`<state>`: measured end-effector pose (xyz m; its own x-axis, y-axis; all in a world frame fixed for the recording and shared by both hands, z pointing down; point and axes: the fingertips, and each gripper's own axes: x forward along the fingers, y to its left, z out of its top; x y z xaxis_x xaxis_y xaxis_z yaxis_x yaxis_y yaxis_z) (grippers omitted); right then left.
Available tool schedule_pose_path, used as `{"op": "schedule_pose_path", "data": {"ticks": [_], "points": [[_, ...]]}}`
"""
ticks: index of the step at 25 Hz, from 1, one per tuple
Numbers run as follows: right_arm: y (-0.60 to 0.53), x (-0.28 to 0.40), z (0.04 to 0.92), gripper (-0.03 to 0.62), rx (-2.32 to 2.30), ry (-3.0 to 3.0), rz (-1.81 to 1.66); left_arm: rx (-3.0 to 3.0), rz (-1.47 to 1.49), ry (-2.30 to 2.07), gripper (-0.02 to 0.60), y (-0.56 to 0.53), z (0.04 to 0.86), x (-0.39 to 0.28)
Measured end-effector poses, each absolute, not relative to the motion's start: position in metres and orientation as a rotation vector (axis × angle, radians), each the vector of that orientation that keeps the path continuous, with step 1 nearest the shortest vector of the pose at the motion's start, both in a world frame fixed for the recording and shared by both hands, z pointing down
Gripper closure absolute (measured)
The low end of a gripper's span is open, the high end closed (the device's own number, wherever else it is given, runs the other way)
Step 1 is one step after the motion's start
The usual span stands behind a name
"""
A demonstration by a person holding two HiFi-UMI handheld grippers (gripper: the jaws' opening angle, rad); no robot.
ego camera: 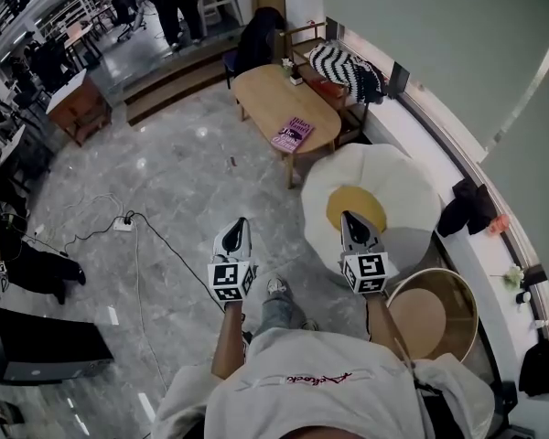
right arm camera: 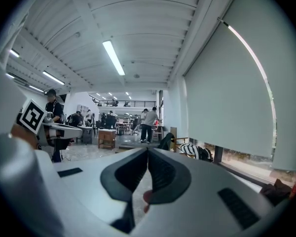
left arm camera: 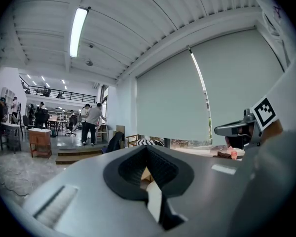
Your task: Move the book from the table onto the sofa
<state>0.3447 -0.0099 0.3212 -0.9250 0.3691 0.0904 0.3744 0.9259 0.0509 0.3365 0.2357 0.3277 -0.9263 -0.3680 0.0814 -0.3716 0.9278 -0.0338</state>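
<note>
Grey marble flooring runs from a raised, busy work area at the far end down to a seating corner beside a long blind-covered window. Lying flat on the low oval wooden table (ego camera: 261, 94) is the pink book (ego camera: 293, 134), at the table's near end and close to the edge that faces the person, nothing touching it. A small object stands at the table's far edge. Behind the table is a wooden-framed seat with a striped cushion (ego camera: 341, 66), and just beside the table's near end lies a big fried-egg cushion (ego camera: 375, 195); which of these counts as the sofa I cannot tell.

Both tools are well apart from the book. The left gripper (ego camera: 239, 234) and the right gripper (ego camera: 357, 227) point level toward the table, each with its jaws pressed together and nothing between them, as both gripper views confirm.

This looks like the approach step: the book is not yet reached. The next move calls for walking up to the table, parting one gripper's jaws, and sliding them over the book's near edge, probably where it sits closest to the rim. A thin, flat book could slip or sag from a shallow grip.
</note>
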Motion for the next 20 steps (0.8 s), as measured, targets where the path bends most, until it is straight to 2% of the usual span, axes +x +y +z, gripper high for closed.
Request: {"op": "schedule_pose_path", "data": {"ticks": [9,20], "points": [[0.000,0.307,0.329,0.585,-0.576,-3.000,-0.119,0.585,0.047,-3.002,0.572,0.243,0.342,0.296],[0.020,0.212,0.320,0.585,-0.549,-3.015,-0.142,0.599,0.037,-3.015,0.572,0.265,0.335,0.198]]}}
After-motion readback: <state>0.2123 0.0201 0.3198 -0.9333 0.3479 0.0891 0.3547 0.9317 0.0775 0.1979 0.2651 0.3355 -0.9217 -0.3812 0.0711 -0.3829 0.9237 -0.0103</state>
